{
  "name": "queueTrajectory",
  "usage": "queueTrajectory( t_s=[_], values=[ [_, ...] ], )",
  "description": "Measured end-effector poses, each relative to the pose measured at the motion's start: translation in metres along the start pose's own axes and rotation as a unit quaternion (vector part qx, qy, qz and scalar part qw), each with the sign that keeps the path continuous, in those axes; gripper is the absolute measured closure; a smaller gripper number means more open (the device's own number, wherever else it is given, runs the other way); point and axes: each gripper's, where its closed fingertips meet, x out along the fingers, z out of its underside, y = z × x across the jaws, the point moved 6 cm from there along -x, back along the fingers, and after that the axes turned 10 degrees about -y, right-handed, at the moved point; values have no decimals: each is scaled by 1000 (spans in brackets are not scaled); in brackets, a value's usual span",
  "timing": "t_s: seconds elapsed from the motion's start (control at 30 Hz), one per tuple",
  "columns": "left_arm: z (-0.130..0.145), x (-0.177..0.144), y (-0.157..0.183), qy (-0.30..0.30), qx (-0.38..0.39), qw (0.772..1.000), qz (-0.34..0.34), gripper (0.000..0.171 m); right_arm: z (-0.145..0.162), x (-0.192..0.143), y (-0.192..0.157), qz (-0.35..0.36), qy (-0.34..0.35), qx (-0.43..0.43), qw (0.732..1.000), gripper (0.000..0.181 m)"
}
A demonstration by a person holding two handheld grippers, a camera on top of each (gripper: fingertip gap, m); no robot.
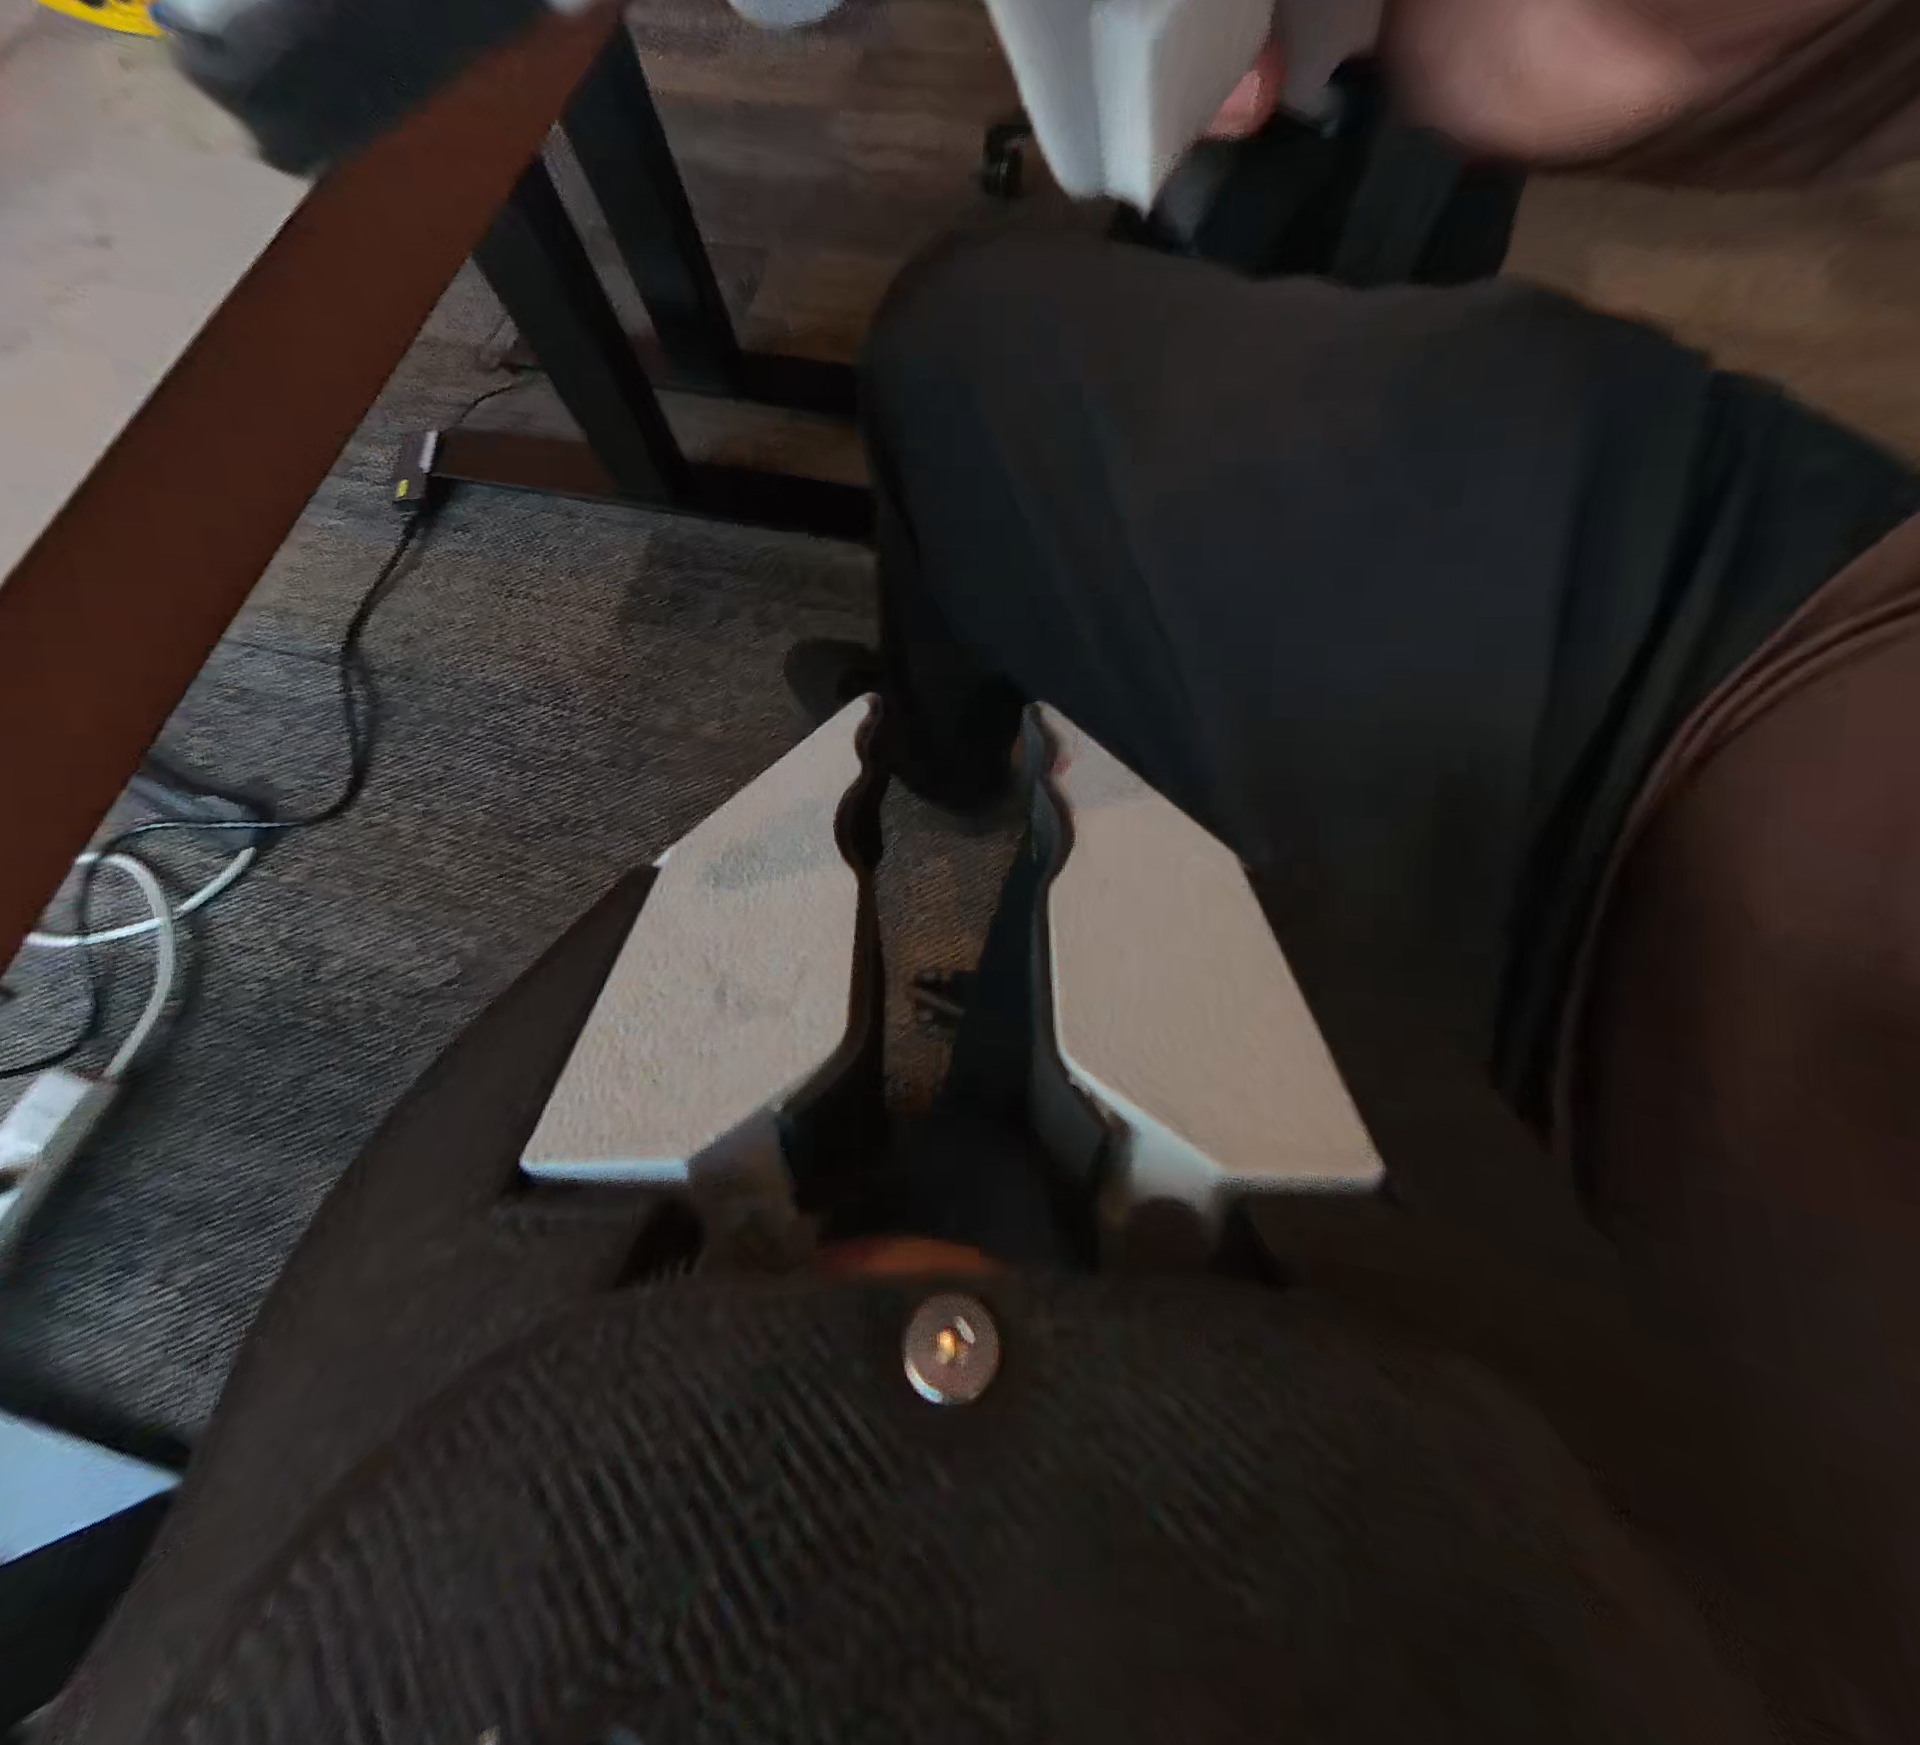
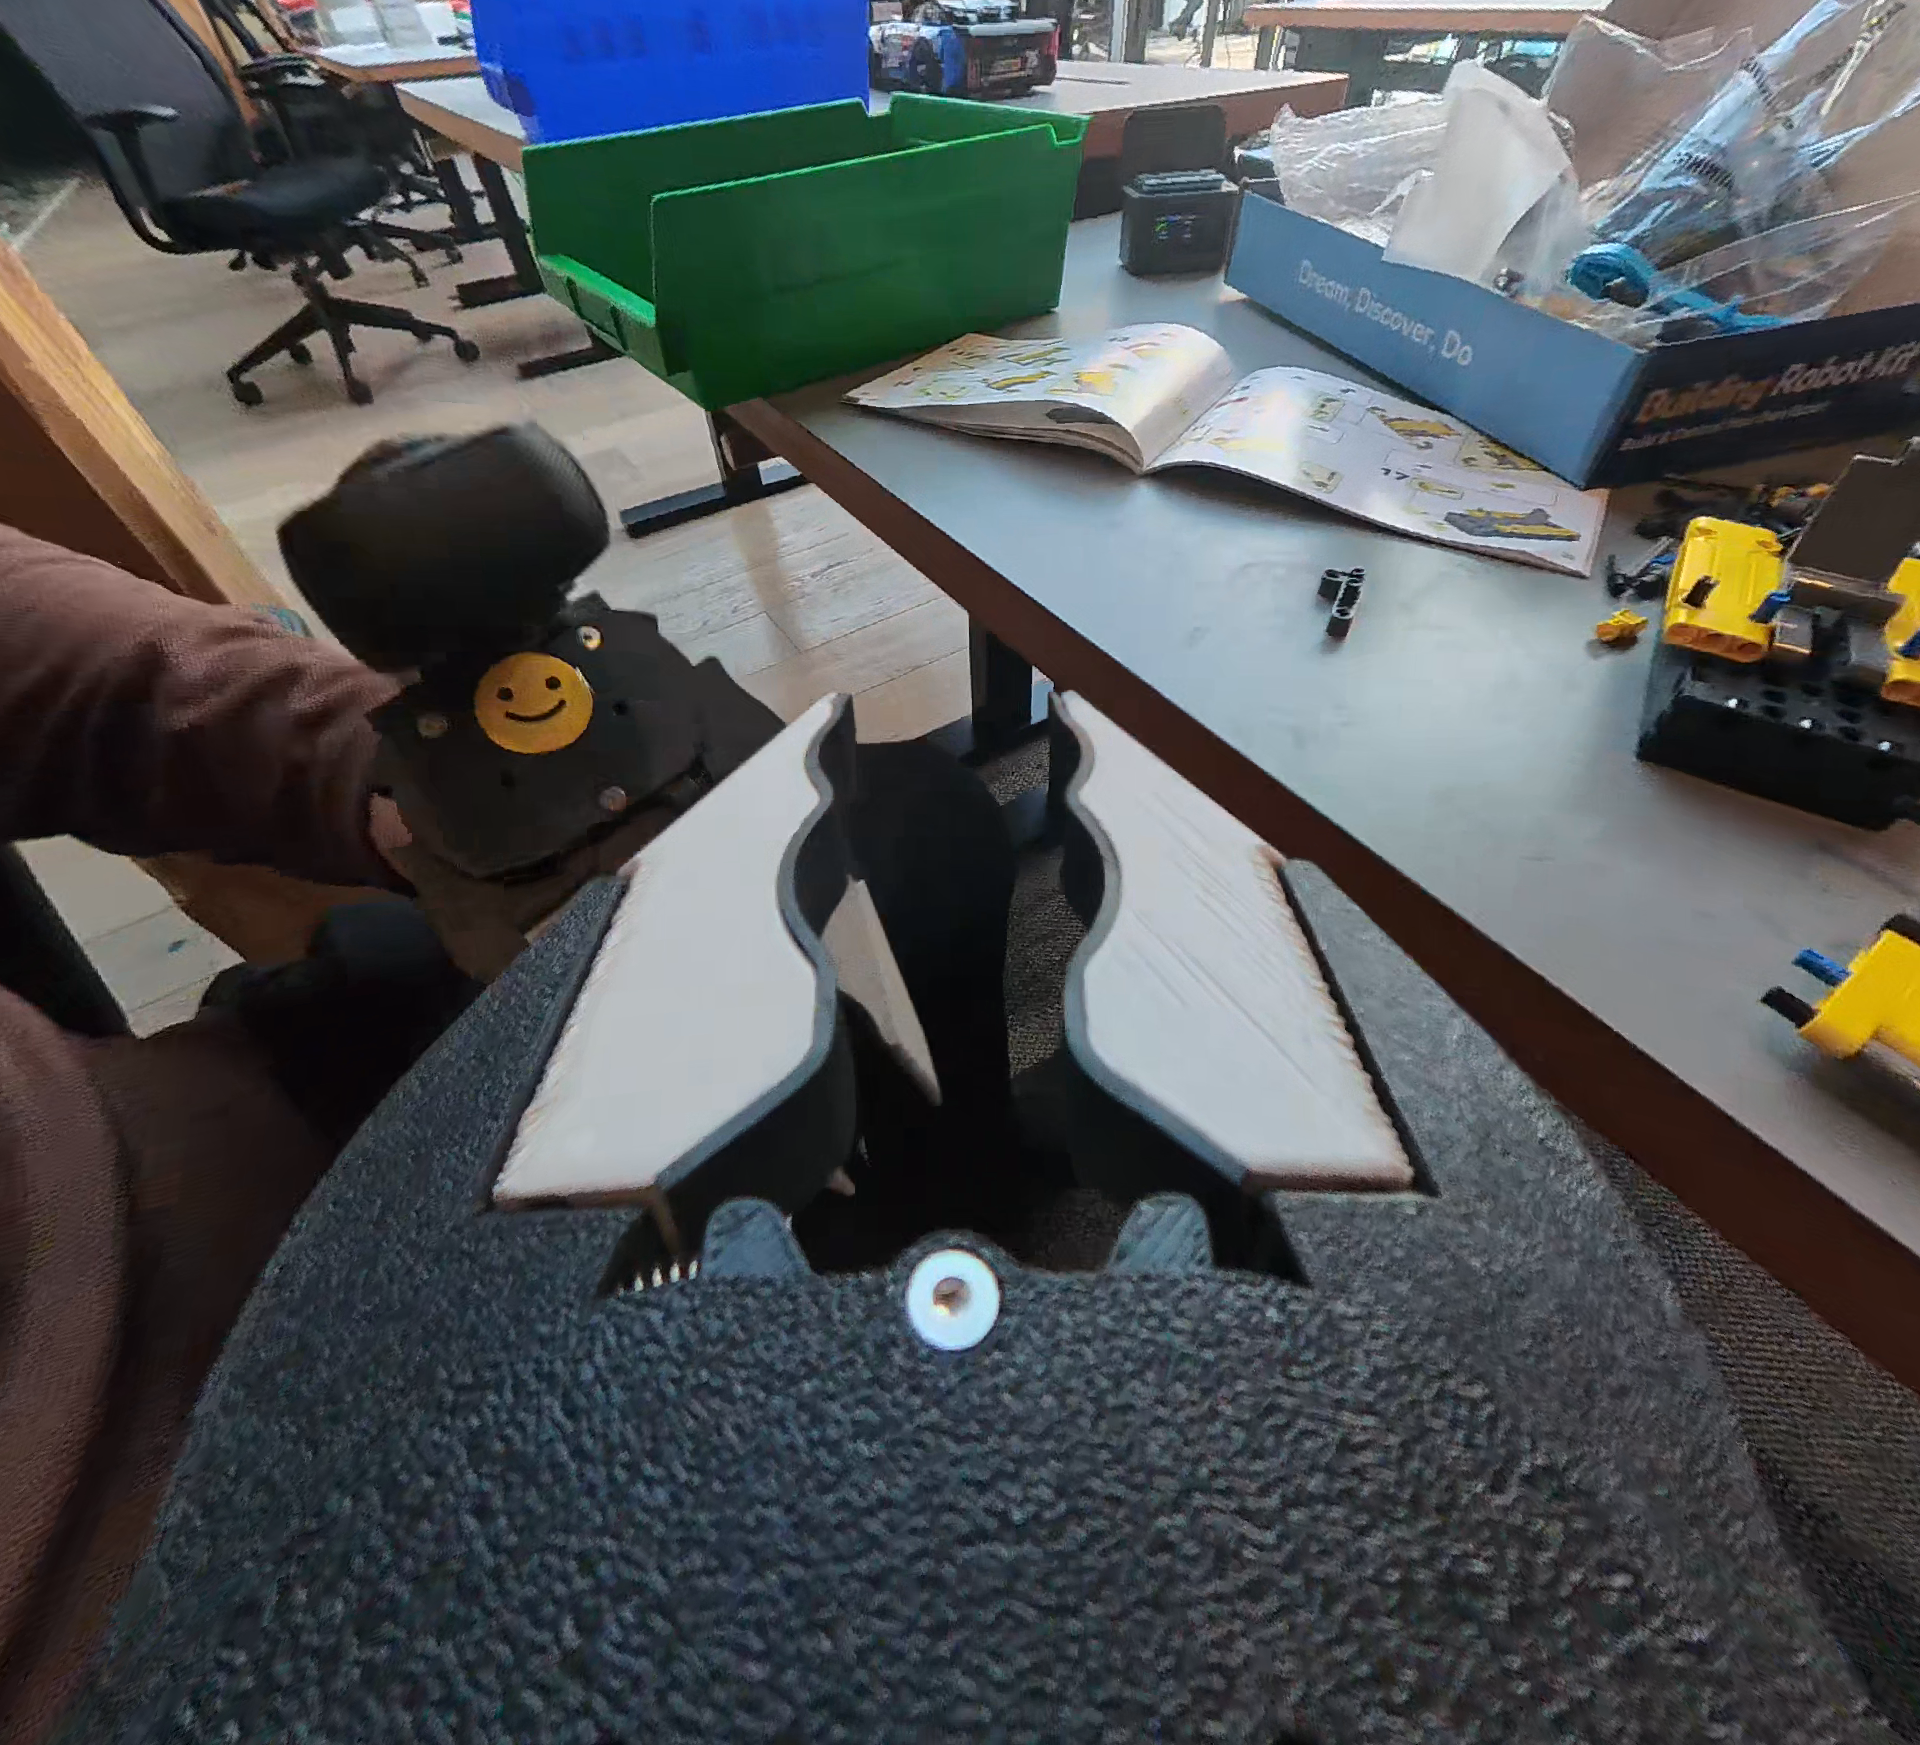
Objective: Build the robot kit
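Note:
My left gripper (image 1: pixel 954 719) is open and empty. It points down at the grey carpet, beside a person's leg in black trousers (image 1: pixel 1247 552) and below the brown table edge (image 1: pixel 260 324). The right gripper's white fingers (image 1: pixel 1143 33) show blurred above it, held by a hand. My right gripper (image 2: pixel 951 708) is open and empty. It hangs in front of the grey table (image 2: pixel 1351 760), near its edge. The left gripper's black body with a yellow smiley sticker (image 2: pixel 520 739) is to its left, held by a brown-sleeved arm.
On the table are a green bin (image 2: pixel 810 261), a blue bin (image 2: pixel 675 43), an open instruction booklet (image 2: pixel 1226 428), a blue box of plastic bags (image 2: pixel 1507 345), a yellow and black block model (image 2: pixel 1787 646) and small loose parts (image 2: pixel 1340 599). Cables (image 1: pixel 353 656) lie on the carpet. Office chairs (image 2: pixel 208 168) stand at the left. Across from one pair of fingers to the other is roughly 12 cm.

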Motion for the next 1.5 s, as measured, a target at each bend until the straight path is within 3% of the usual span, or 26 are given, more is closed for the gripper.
queueTrajectory(
  t_s=[0.2,0.43,0.53,0.6,0.7,0.83,1.07,1.33,1.5],
  values=[
    [17,17,5,-60,-3,998,11,149,4,3,11,28,-15,21,999,140],
    [45,27,-11,-136,32,990,-33,150,13,-3,63,101,-17,122,987,138],
    [58,22,-23,-174,82,977,-87,150,11,-11,85,148,-17,130,980,138],
    [62,13,-31,-177,96,973,-114,150,10,-18,100,189,-24,128,973,138],
    [65,1,-34,-163,44,981,-93,150,16,-26,122,234,-53,151,959,118],
    [74,-9,-40,-176,30,976,-121,150,16,-39,144,289,-71,132,945,116],
    [92,-16,-50,-214,12,967,-138,151,26,-32,158,252,-96,150,951,104],
    [103,-9,-58,-235,-14,963,-131,151,37,-7,157,260,-163,119,944,102],
    [103,-4,-53,-249,-5,960,-129,151,38,-9,166,280,-177,108,937,102]
  ],
)
